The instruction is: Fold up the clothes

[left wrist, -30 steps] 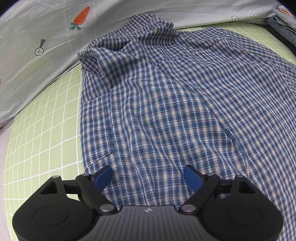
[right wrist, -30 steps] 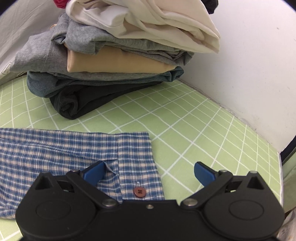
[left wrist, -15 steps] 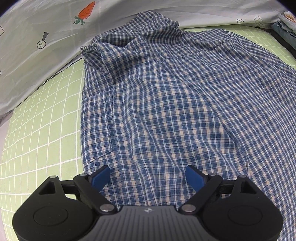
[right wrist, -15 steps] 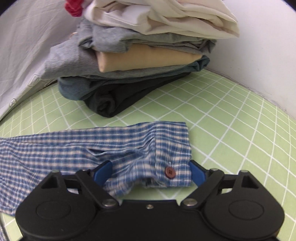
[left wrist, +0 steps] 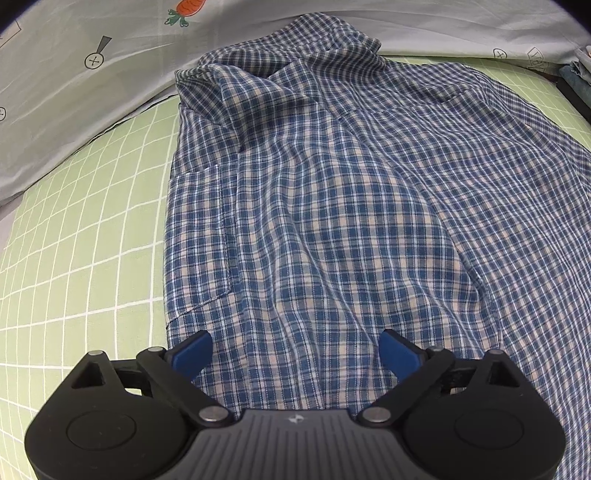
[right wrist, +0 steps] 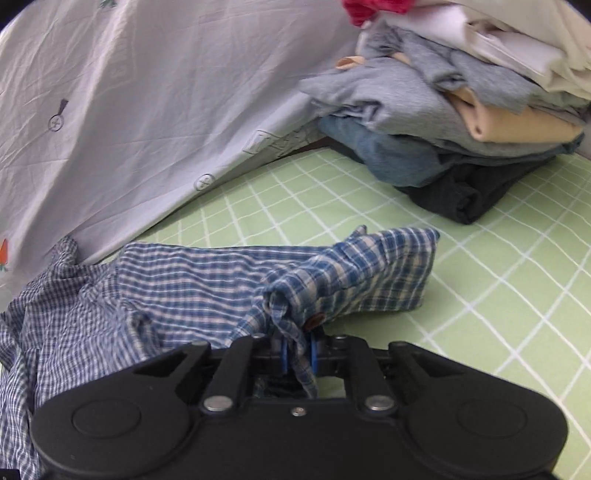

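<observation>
No words, brand names or numbers can be read anywhere. The only signs are printed motifs on the pale grey sheet (left wrist: 92,92) that lies ahead and to the left of the left claw (left wrist: 295,354): an orange carrot with green leaves (left wrist: 186,9), a circled cross with a dark wedge above it (left wrist: 96,55), and faint outlined box shapes at the far right edge, too small to make out. Ahead of the right claw (right wrist: 297,350) the same sheet (right wrist: 147,110) carries more circled crosses (right wrist: 204,181) and a faint boxed outline drawing (right wrist: 266,142), and the left claw's black body bears a small pale emblem (left wrist: 296,430) with no letters legible.
</observation>
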Tool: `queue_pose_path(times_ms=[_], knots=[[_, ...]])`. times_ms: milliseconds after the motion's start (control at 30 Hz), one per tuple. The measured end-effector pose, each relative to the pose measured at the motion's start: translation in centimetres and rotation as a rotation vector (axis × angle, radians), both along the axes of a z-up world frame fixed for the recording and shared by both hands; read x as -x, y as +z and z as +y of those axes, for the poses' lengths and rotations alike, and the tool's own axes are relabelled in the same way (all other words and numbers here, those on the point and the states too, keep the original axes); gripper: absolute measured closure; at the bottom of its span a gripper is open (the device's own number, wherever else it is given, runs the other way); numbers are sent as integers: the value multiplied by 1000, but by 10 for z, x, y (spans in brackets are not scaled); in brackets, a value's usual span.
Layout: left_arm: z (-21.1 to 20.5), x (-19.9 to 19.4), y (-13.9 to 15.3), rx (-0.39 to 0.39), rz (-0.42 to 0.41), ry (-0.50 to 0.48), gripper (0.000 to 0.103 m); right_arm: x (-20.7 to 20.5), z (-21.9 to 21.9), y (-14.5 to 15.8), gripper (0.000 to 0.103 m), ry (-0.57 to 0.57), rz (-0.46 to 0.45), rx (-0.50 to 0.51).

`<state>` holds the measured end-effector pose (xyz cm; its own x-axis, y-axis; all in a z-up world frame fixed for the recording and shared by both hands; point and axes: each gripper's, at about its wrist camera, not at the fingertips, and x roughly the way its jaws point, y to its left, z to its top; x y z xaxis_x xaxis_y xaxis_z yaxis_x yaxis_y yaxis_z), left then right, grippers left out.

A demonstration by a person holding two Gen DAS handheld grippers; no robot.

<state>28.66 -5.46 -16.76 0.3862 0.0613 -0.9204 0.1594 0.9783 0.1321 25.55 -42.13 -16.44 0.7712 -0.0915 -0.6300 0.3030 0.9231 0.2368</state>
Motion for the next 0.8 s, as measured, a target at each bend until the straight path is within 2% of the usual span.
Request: queue_pose_path(times_ms=[67, 233, 333, 400, 433, 467, 667, 800], knots=[[1, 0, -1, 5, 1, 5, 5, -15, 25, 8, 92, 85, -26, 22], [6, -1, -2, 24, 6, 21, 4, -46, 97, 38, 93, 337, -132, -4], [8, -1, -3, 34, 11, 29, 4, -60, 148, 47, 89, 545, -107, -21], [8, -1, -3, 39, 12, 32, 3, -65, 175, 46, 62, 636, -41, 7], [8, -1, -3, 41, 13, 34, 3, -64, 188, 45, 40, 659, -23, 34], [8, -1, -3, 44, 13, 35, 3, -61, 194, 44, 29, 669, -24, 57], [11, -1, -6, 61, 15, 49, 0, -43, 182, 41, 10, 589, 18, 139], [14, -3, -8, 78, 24, 64, 0, -23, 157, 26, 4, 498, 77, 249]])
